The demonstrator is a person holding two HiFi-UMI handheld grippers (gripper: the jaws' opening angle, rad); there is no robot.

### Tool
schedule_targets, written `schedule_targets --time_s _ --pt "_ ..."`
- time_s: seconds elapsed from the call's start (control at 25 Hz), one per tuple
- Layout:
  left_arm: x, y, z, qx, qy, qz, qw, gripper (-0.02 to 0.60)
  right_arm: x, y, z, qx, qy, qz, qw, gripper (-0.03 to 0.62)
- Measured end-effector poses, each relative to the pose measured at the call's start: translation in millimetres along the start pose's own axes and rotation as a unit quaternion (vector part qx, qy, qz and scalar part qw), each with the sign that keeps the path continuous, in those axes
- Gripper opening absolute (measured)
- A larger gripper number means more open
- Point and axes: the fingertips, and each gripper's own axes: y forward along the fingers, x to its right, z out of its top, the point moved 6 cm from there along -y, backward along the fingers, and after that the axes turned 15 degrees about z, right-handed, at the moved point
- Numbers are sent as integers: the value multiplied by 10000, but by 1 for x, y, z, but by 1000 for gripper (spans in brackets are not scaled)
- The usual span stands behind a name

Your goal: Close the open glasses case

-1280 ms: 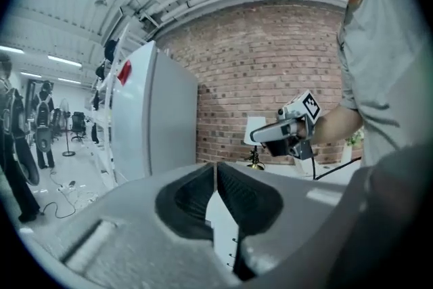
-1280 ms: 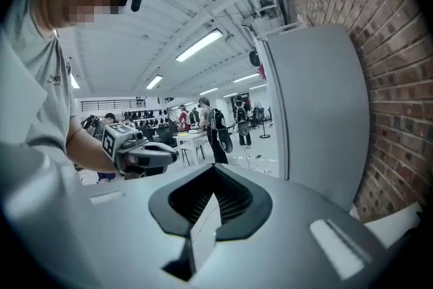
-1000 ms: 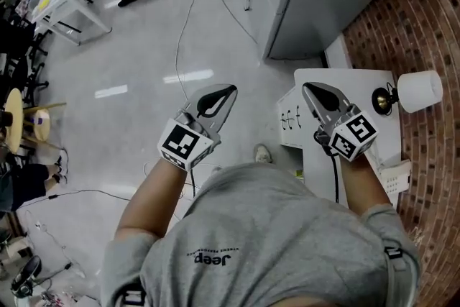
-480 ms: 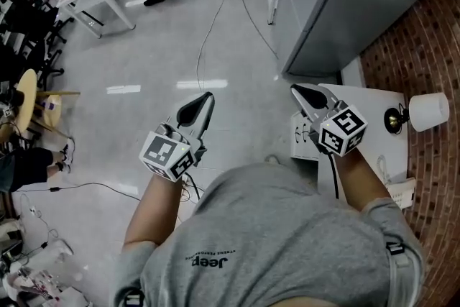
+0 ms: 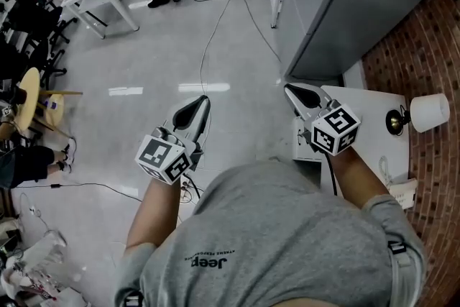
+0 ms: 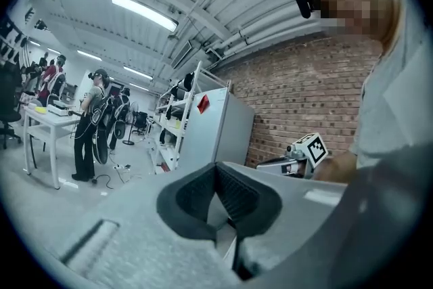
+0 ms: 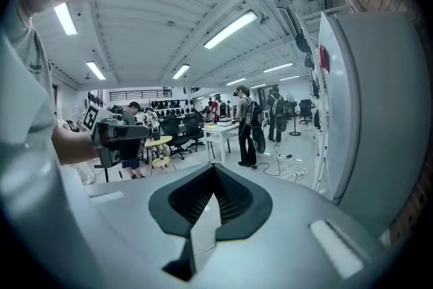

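My left gripper (image 5: 195, 111) pressed together, empty, left of white table (image 5: 370, 103); my right gripper (image 5: 300, 95) likewise, seemingly over table's edge.

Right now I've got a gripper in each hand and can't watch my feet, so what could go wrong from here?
Loose cables cross the floor ahead; a foot could snag one. The lamp stands on the small white table by the right gripper; a swing might knock it. No glasses case shows in any view, so reaching blind is risky.
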Motion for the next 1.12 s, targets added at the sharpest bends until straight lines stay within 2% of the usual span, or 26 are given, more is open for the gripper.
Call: schedule_targets --time_s 1.12 --pt "15 5 -2 -46 150 -199 9997 -3 -4 -9 -2 -97 -236 -51 9997 8"
